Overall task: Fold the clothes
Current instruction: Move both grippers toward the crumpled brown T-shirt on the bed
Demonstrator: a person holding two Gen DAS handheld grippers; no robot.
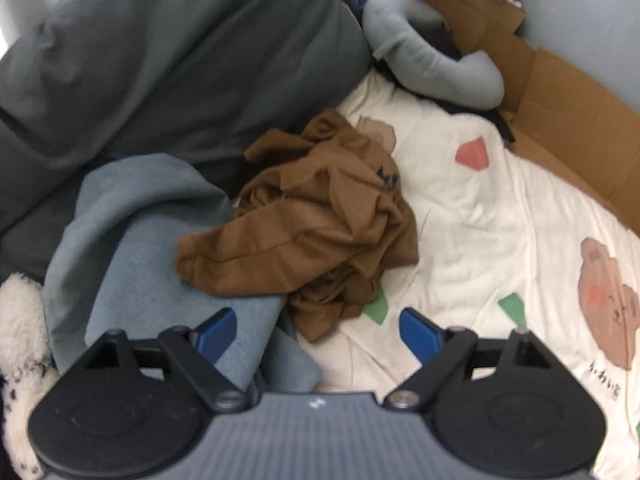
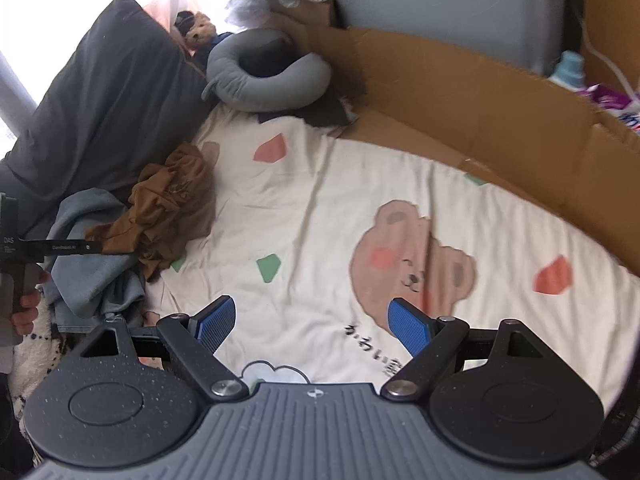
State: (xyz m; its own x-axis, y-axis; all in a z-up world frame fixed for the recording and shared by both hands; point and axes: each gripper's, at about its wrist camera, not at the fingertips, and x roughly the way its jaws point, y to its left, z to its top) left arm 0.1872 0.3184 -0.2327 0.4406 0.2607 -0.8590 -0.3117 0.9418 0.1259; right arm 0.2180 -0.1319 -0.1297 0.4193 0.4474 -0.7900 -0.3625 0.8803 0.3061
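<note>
**Clothes heaped at the edge of a bear-print bed**

Clothes lie unfolded on the bed: a crumpled brown garment [image 1: 320, 220] sits in a loose heap on the cream sheet [image 1: 480, 216], its lower edge draped over a blue-grey garment [image 1: 132, 240] bunched just beside it, towards the dark pillow. From the right wrist view the same pair lies at the far left of the sheet, well apart from that gripper.

The sheet is cream with cartoon bear faces and small red and green shapes, lightly wrinkled and otherwise bare across its middle. A large dark grey pillow [image 1: 168, 60] leans behind the clothes. Beyond it sits a grey U-shaped neck cushion [image 2: 264, 76], with a small brown teddy bear [image 2: 200, 30] tucked just behind, near bright window light. Flattened brown cardboard [image 2: 480, 96] runs along the far side of the bed, standing against a pale wall. A white fluffy fabric [image 1: 20, 340] shows at the near left corner.

The left gripper [image 1: 318, 330] hovers just before the brown heap, its blue-padded fingers spread wide and holding nothing. The right gripper [image 2: 310, 324] hangs over the bare sheet by a printed bear, fingers likewise spread and empty. In the right wrist view a hand [image 2: 26, 308] grips the left tool's handle.
</note>
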